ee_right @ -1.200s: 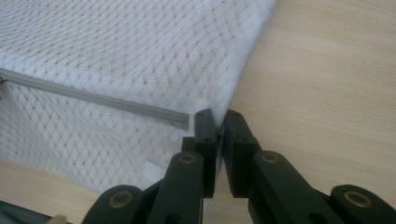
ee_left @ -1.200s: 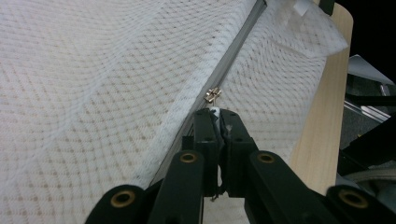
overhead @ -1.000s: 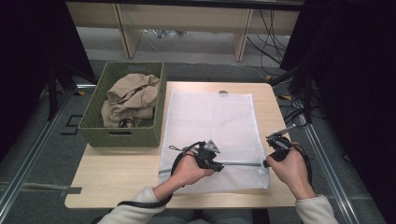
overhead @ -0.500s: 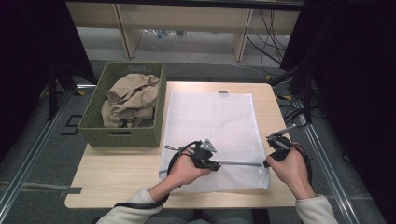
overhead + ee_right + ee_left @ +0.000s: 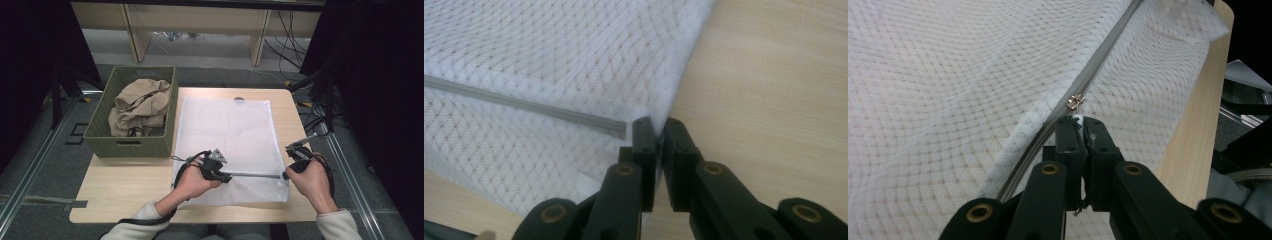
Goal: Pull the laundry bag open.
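Your left tongs [image 5: 1080,125] are clamped on what appears to be the zip pull [image 5: 1075,101], mid-zip. Your right tongs [image 5: 655,127] pinch the mesh bag [image 5: 227,140] at its right zip end. The bag lies flat on the worktop [image 5: 125,187], beside the basket [image 5: 130,145].

A mesh bag [image 5: 230,145] lies on the table [image 5: 125,195], right of the basket [image 5: 131,145].

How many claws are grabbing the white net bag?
2. The left claw is shut on the zipper pull partway along the white net bag. The right claw is shut on the bag's edge at the zipper's end.
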The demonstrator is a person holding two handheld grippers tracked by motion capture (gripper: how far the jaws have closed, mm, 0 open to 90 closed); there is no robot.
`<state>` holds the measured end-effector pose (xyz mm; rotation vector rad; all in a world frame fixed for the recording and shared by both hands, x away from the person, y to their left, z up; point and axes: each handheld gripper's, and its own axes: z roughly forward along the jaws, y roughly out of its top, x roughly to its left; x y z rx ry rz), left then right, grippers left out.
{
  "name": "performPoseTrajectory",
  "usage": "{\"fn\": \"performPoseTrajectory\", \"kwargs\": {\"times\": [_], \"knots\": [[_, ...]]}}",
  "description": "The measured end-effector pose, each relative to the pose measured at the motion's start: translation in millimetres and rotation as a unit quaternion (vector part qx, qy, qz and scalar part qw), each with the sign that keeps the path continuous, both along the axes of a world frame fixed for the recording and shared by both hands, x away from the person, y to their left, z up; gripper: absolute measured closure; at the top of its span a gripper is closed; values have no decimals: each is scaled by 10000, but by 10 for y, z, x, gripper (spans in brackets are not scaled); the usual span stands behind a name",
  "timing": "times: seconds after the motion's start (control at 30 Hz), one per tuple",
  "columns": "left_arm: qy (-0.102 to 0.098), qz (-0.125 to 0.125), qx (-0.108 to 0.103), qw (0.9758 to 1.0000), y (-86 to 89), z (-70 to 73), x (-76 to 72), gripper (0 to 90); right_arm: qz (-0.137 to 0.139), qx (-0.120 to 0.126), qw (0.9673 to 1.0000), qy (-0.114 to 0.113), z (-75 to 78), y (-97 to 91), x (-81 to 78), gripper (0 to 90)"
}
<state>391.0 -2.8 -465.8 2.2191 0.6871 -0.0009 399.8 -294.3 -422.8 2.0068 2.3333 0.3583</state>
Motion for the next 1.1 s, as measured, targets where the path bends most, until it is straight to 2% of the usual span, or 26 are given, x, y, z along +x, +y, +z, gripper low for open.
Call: {"fn": "performPoseTrajectory", "kwargs": {"times": [0.03,0.07,0.1,0.13,0.17,0.2,0.3,0.33,0.37,0.4,0.43,0.93,0.97,1.1], "knots": [[-40,-52,23,10000,12,0,13,867,-31,0,10000,16,5,1,-1,860],[-1,9,-6,10000,15,2,4,867,142,-41,9999,-69,-5,-33,9,860],[-1,9,-6,10000,15,2,4,866,142,-41,9999,-69,-5,-33,9,860],[-5,-18,13,10000,25,6,7,866,292,-43,9994,-186,-20,-54,18,860],[21,-28,21,10000,32,7,9,867,265,-48,9994,-202,-19,-49,16,860],[13,-37,34,10000,39,8,9,867,172,-36,9998,-88,-11,-33,13,860],[-45,-57,128,9999,70,10,12,867,176,-11,9998,-92,-20,-31,14,860],[-15,-26,118,9999,83,5,8,867,356,-18,9992,-196,-43,-55,25,860],[-15,-26,118,9999,83,5,8,867,356,-18,9992,-196,-43,-55,25,860],[26,-4,76,10000,93,3,4,867,129,-50,9999,-24,-20,-18,10,860],[-12,-18,145,9999,113,5,11,867,129,-50,9999,-24,-20,-18,10,860],[29,26,197,9998,212,0,15,866,110,-30,9999,-31,-31,-25,7,860],[87,12,158,9998,220,-4,12,867,101,-46,9999,-11,-36,-22,8,860],[60,13,174,9998,232,-8,9,867,136,-25,9999,-24,-45,-23,9,860]]}}
